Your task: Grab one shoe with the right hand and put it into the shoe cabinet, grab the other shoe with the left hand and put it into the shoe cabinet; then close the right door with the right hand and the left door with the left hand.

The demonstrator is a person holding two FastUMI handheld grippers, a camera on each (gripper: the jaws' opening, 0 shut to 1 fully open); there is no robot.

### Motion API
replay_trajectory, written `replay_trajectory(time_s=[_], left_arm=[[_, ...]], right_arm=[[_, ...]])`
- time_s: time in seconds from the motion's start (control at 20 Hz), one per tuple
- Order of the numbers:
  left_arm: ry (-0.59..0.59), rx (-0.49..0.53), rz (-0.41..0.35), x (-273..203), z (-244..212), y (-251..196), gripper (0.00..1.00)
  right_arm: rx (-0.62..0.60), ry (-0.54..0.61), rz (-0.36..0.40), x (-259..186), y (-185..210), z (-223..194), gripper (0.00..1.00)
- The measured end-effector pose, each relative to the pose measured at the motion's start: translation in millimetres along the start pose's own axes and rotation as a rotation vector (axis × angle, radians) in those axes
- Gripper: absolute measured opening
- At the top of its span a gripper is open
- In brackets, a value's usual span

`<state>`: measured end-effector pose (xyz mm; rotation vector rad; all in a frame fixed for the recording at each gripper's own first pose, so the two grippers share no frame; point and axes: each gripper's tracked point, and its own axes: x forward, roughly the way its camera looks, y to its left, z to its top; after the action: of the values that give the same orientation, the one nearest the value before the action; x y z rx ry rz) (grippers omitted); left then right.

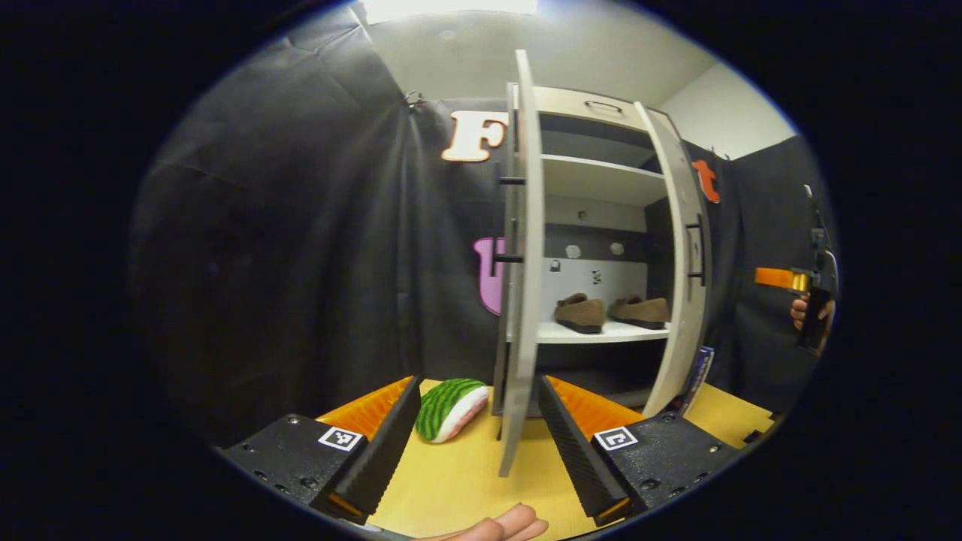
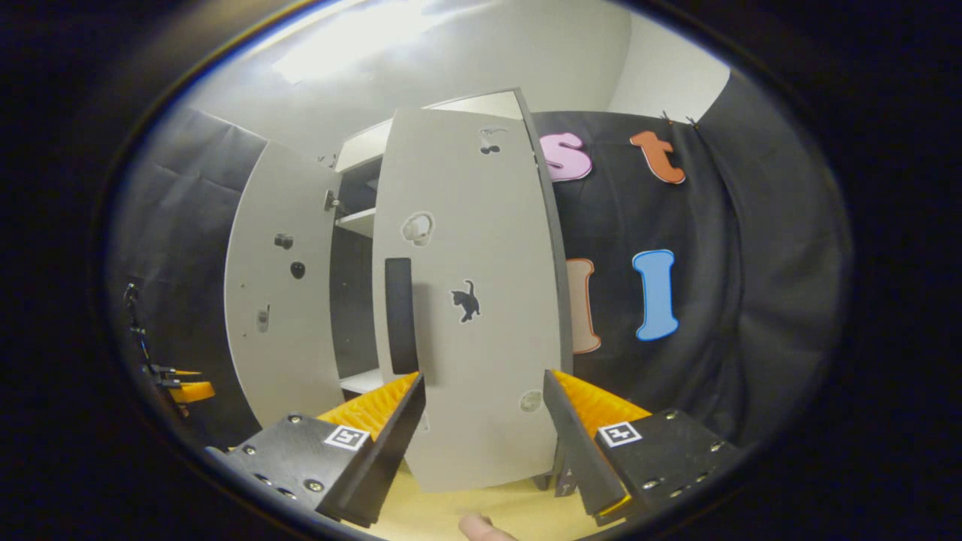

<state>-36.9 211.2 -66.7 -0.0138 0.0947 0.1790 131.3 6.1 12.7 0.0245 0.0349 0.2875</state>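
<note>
Two brown shoes (image 1: 580,312) (image 1: 640,309) stand side by side on the white lower shelf (image 1: 560,333) of the shoe cabinet. Both doors are swung out. In the left gripper view the left door (image 1: 521,263) is seen edge-on, its lower corner in line with the gap of my left gripper (image 1: 481,443), which is open and holds nothing. The right door (image 1: 688,263) stands open beyond it. My right gripper (image 2: 485,443) is open in front of the right door's outer face (image 2: 466,300), near its dark handle (image 2: 400,315). It also appears far right (image 1: 808,300), held by a hand.
A watermelon-slice plush (image 1: 449,406) lies on the yellow tabletop (image 1: 451,488) left of the cabinet. A blue and white object (image 1: 699,379) leans by the right door's foot. The left door's inner face (image 2: 282,300) stands behind the right door. Black cloth hangs all around.
</note>
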Motion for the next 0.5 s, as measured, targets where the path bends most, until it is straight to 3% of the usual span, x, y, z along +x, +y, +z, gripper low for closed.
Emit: replay_trajectory(time_s=[0.25,0.3,0.5], left_arm=[[-0.001,-0.062,0.136,37.5,19.5,69.3,0.96],[0.009,-0.073,0.154,45.7,22.8,79.1,0.92],[0.043,-0.070,0.207,81.8,38.7,108.2,0.96]], right_arm=[[-0.003,0.001,0.086,-26.9,39.3,-16.2,0.93],[-0.010,0.001,0.096,-30.6,44.6,-17.4,0.93],[-0.021,0.014,0.085,-47.2,56.2,-21.7,0.95]])
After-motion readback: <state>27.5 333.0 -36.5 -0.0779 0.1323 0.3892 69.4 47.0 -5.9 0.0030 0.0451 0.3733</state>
